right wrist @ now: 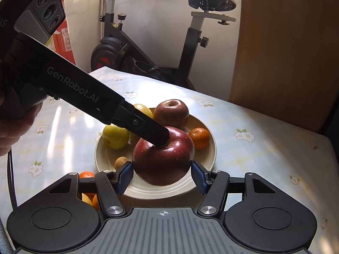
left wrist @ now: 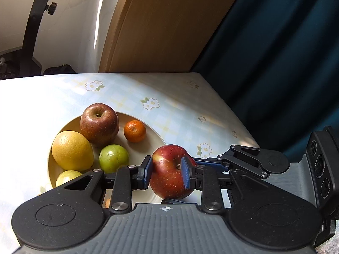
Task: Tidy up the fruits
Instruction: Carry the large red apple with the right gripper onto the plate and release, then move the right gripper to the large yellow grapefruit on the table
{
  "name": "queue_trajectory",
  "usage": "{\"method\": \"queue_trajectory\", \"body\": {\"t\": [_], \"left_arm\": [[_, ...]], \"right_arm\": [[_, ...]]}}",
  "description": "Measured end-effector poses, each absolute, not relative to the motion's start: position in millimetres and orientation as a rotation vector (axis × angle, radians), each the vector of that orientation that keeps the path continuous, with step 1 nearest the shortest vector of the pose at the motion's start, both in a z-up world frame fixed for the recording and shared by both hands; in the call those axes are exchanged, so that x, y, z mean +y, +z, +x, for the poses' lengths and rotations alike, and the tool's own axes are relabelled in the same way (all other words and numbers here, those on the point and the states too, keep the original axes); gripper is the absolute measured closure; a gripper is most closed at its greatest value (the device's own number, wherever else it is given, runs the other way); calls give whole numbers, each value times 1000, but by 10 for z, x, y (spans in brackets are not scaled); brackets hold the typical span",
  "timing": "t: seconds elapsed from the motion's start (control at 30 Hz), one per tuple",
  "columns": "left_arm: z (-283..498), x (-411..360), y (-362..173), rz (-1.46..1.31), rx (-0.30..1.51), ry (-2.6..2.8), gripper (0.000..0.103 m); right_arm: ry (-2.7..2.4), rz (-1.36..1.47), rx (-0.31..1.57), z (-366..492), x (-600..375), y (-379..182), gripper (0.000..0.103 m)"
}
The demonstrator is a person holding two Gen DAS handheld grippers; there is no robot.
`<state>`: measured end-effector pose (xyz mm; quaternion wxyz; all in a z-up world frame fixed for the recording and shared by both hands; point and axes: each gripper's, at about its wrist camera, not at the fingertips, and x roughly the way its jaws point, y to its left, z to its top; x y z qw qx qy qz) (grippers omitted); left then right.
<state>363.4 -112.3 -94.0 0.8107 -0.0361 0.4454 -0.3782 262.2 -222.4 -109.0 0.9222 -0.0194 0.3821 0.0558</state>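
The red apple hangs just above the near part of the cream plate, caught between both grippers at once. The right gripper grasps it by its flanks — a blue pad pressed against each side. The left gripper comes in from the other side of the plate with its narrow jaws clenched on the apple's top, one pad at the stem hollow, the other on the outer skin.

On the plate, beyond the held apple, sit a second, darker apple, a mandarin, a large yellow citrus and a green fruit. More small orange fruits lie on the flowered tablecloth just outside the plate's rim — partly hidden behind the right gripper.
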Motion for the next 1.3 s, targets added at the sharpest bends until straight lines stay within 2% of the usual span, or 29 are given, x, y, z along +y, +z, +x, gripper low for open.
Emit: {"method": "queue_trajectory", "body": {"t": [0.5,0.87,1.0,1.3], "left_arm": [[4136,-1226,-1175,-65,1010,-758,73],[4053,-1058,-1105,-66,973,-724,73],[3992,-985,-1029,-75,950,-701,73],[3630,-738,-854,-71,879,-635,73]], "right_arm": [[139,-61,823,2996,-2377,-1391,47],[124,-72,813,3054,-2372,-1407,46],[89,-56,795,3026,-2357,-1334,35],[65,9,744,2779,-2326,-1164,35]]}}
